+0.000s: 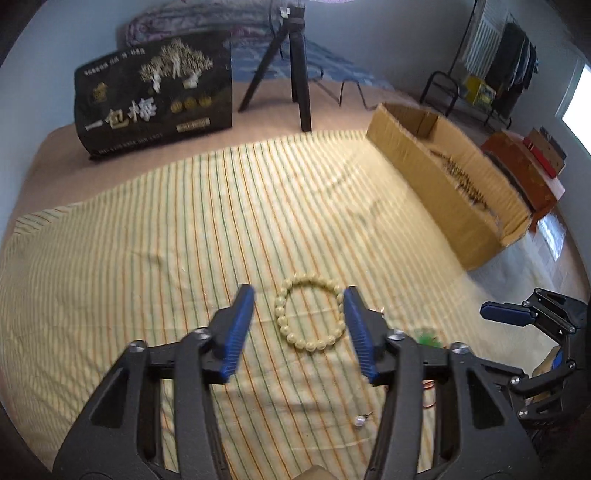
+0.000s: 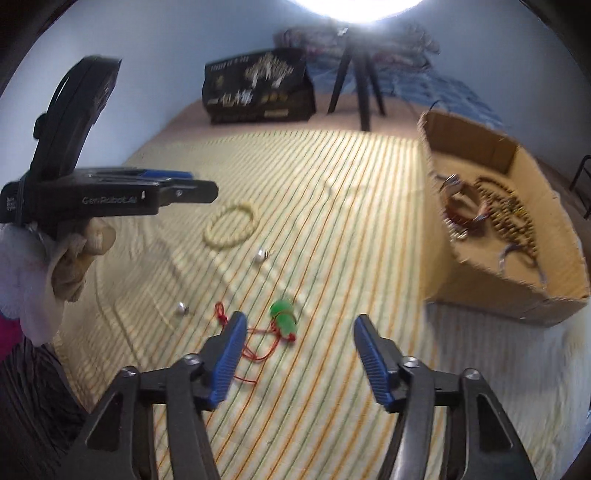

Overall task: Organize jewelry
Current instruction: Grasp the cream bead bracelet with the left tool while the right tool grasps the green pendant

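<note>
Both grippers are held open and empty over the striped cloth (image 1: 147, 240). Left gripper (image 1: 299, 325) is framed around the cream bead bracelet (image 1: 312, 314), untouched; right gripper (image 2: 299, 350) is parked just short of the green pendant (image 2: 282, 314), with the jewelry box (image 2: 517, 295) off to the right.

Pale blue walls (image 1: 388, 44); bright window (image 1: 578, 99) at right; clothes rack (image 1: 513, 62) in far corner; black tripod (image 1: 295, 62) at bed's (image 1: 55, 144) far edge; strong light overhead (image 2: 360, 7).

Bed under a striped cloth (image 2: 332, 206). On the cloth: cream bead bracelet (image 2: 229, 229) centre; two silver pearls (image 2: 260, 255), (image 2: 181, 307) toward 7 o'clock of it; green pendant on red cord (image 2: 283, 318) at 5 o'clock. Cardboard box (image 2: 480, 288) at 3 o'clock; black bag (image 2: 258, 85) and tripod (image 2: 364, 85) at 12.
</note>
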Demonstrator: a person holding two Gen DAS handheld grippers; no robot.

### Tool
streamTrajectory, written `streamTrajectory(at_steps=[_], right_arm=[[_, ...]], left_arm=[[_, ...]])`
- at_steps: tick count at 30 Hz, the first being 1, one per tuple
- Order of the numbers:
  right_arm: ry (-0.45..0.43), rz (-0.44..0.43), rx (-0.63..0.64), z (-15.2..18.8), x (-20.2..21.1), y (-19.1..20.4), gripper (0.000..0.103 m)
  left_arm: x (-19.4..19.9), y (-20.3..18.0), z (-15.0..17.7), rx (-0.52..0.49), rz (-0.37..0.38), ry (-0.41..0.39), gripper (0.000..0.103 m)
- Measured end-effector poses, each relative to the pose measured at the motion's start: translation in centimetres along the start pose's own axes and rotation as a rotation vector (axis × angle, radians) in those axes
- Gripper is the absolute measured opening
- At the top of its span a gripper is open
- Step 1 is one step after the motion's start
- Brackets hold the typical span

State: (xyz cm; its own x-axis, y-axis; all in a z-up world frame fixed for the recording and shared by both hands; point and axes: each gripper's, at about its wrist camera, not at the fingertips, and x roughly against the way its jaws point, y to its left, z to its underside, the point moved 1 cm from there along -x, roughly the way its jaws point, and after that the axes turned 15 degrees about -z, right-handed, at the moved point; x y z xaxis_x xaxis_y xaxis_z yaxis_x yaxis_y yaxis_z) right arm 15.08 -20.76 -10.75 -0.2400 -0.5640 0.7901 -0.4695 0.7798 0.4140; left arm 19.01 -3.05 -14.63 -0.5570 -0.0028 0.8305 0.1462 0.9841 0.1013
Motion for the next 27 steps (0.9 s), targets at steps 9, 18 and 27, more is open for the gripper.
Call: streamTrajectory(at_steps=[9, 18, 27], right_arm=[[0.039, -0.008, 0.018, 0.3, -1.4, -0.2, 0.053], [0.072, 0.000, 0.028, 0.2, -2.7, -0.3, 0.046], [0.093, 0.023, 0.082, -0.2, -3.8, 0.4, 0.019]], left_arm=[[-2.2, 0.3, 0.7, -0.013, -0.018, 0.058, 0.038], [-3.9, -0.4, 1.1, -0.019, -0.032, 0.076, 0.031], [-4.2, -1.0, 0.8, -0.032, -0.054, 0.059, 0.007]])
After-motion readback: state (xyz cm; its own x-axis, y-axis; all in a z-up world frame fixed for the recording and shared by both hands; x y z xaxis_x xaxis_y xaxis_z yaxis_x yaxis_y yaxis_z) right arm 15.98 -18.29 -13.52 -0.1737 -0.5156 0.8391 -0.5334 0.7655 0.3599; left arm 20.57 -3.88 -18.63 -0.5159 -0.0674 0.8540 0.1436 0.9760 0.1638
